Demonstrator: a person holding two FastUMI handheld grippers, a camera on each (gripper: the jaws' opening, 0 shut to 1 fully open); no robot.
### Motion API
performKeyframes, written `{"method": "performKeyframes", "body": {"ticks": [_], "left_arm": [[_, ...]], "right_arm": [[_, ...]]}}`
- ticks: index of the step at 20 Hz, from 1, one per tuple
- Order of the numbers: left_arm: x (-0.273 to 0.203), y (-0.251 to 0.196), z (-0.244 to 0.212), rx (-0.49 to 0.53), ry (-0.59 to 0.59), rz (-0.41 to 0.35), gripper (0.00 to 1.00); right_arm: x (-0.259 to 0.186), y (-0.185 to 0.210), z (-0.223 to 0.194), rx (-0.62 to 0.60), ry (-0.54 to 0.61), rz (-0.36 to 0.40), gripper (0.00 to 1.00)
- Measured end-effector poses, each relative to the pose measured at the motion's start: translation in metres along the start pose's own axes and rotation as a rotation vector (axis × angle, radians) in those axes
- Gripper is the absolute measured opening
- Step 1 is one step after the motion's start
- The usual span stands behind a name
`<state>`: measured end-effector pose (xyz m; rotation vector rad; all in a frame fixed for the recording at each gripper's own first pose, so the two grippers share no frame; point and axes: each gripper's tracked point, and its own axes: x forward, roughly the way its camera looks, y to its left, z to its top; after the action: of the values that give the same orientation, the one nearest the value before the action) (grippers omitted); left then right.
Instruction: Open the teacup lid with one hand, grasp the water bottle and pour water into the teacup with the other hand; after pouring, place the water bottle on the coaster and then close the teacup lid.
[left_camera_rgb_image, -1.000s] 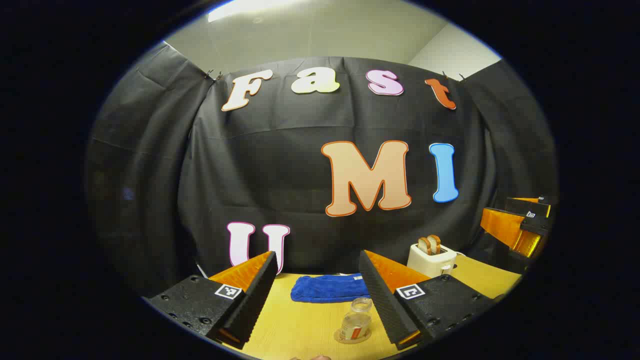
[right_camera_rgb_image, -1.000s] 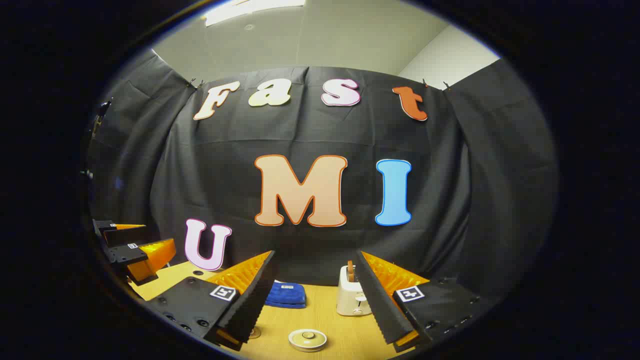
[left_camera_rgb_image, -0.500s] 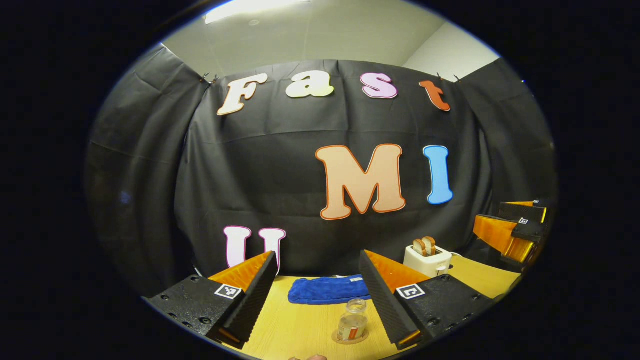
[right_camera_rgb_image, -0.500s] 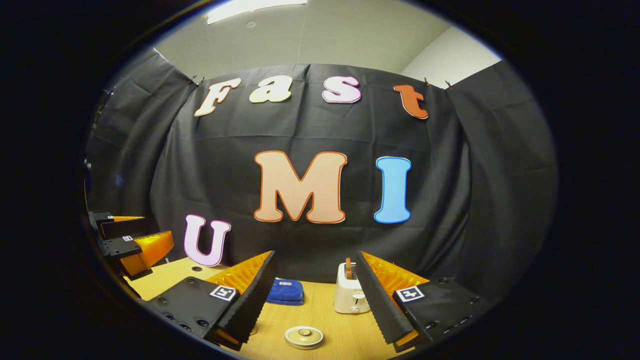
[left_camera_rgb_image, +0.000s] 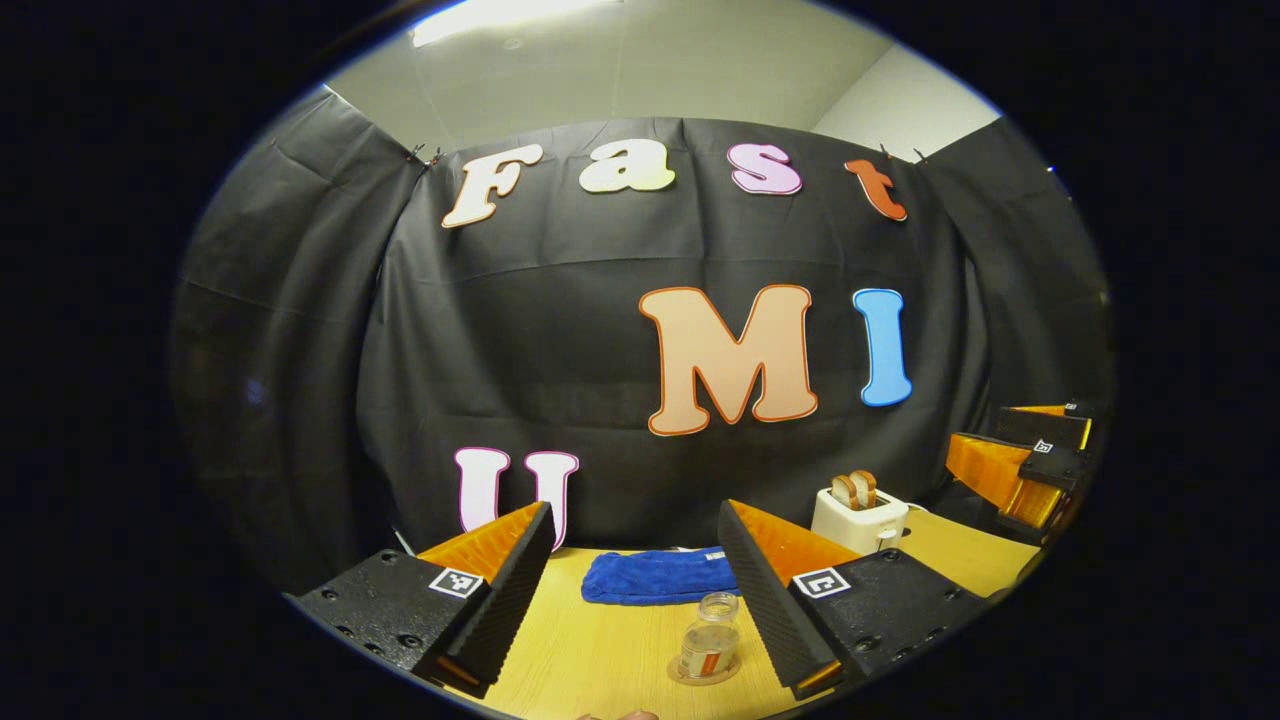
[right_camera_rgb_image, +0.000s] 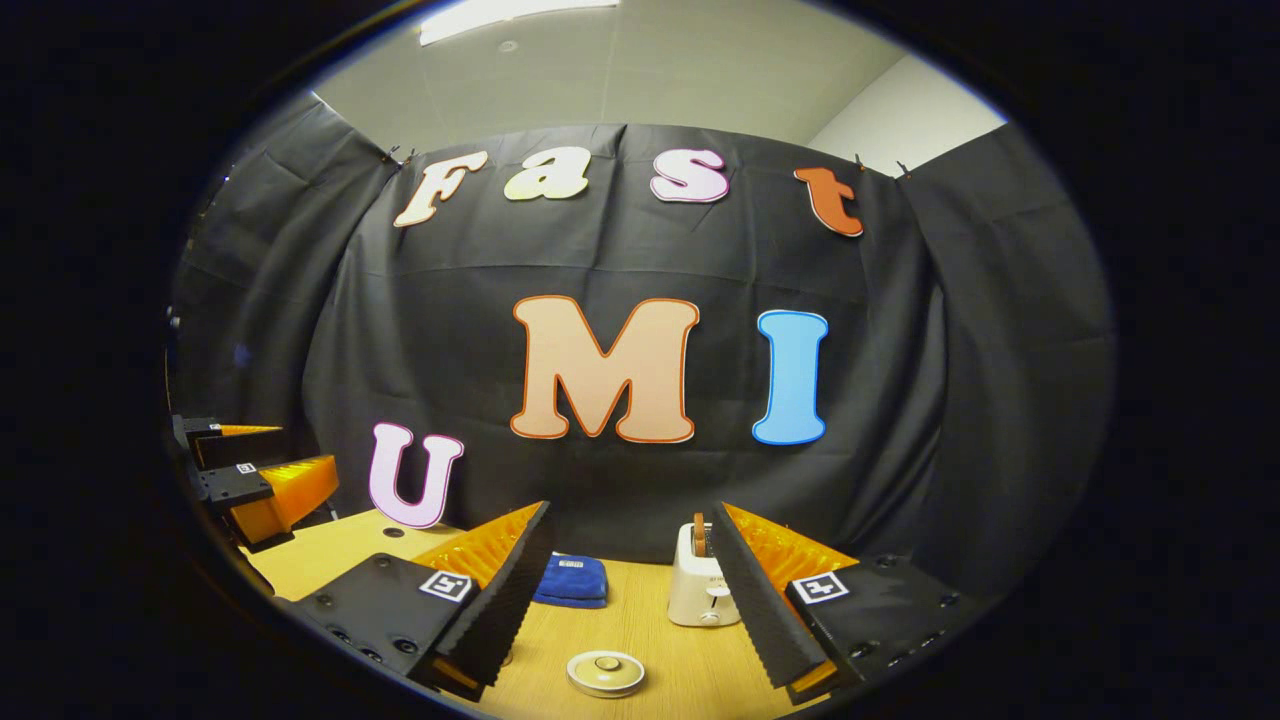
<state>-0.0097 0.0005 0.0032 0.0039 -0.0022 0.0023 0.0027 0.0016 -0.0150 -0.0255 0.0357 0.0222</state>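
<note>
In the left gripper view a small clear water bottle (left_camera_rgb_image: 709, 637) without a cap stands upright on a round coaster (left_camera_rgb_image: 705, 671) on the wooden table. My left gripper (left_camera_rgb_image: 635, 560) is open above the table, its fingers spread wide, the bottle low between them near the right finger. In the right gripper view the teacup's cream lid (right_camera_rgb_image: 606, 673) with its knob sits flat below my open right gripper (right_camera_rgb_image: 625, 555); the cup under it is hidden. The right gripper (left_camera_rgb_image: 1020, 460) appears far right in the left gripper view, the left gripper (right_camera_rgb_image: 255, 480) far left in the right gripper view.
A folded blue cloth (left_camera_rgb_image: 658, 577) lies at the back of the table (left_camera_rgb_image: 590, 650) by the black wall. A white toaster (left_camera_rgb_image: 860, 516) with bread slices stands to its right; the toaster (right_camera_rgb_image: 700, 590) is behind the lid in the right gripper view.
Both views shifted only slightly, as the hands drifted a little. The bottle, coaster and lid stay where they were, and both grippers stay open.
</note>
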Motion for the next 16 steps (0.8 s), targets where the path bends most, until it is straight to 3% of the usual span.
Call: {"method": "performKeyframes", "body": {"ticks": [1, 3, 4, 10, 13, 14, 16], "left_arm": [[0.000, 0.000, -0.001, 0.001, 0.001, 0.000, 0.96], [-0.001, -0.001, -0.001, 0.004, 0.001, 0.000, 0.94], [-0.002, -0.001, 0.000, 0.006, 0.001, 0.000, 0.96], [-0.007, 0.008, 0.002, 0.032, -0.004, 0.023, 0.95], [-0.011, 0.014, 0.002, 0.036, 0.003, 0.041, 0.96], [-0.011, 0.017, 0.001, 0.038, 0.005, 0.049, 0.96], [-0.015, 0.024, -0.001, 0.042, 0.011, 0.067, 0.96]], "right_arm": [[0.001, 0.000, -0.003, -0.002, 0.005, 0.003, 0.94], [0.005, 0.004, -0.015, -0.006, 0.032, 0.023, 0.99], [0.008, 0.005, -0.023, -0.007, 0.051, 0.033, 0.94], [0.021, 0.007, -0.085, -0.035, 0.181, 0.065, 1.00], [0.022, 0.012, -0.115, -0.065, 0.242, 0.093, 0.94], [0.023, 0.011, -0.124, -0.067, 0.260, 0.097, 0.99], [0.026, 0.012, -0.143, -0.071, 0.303, 0.103, 0.99]]}}
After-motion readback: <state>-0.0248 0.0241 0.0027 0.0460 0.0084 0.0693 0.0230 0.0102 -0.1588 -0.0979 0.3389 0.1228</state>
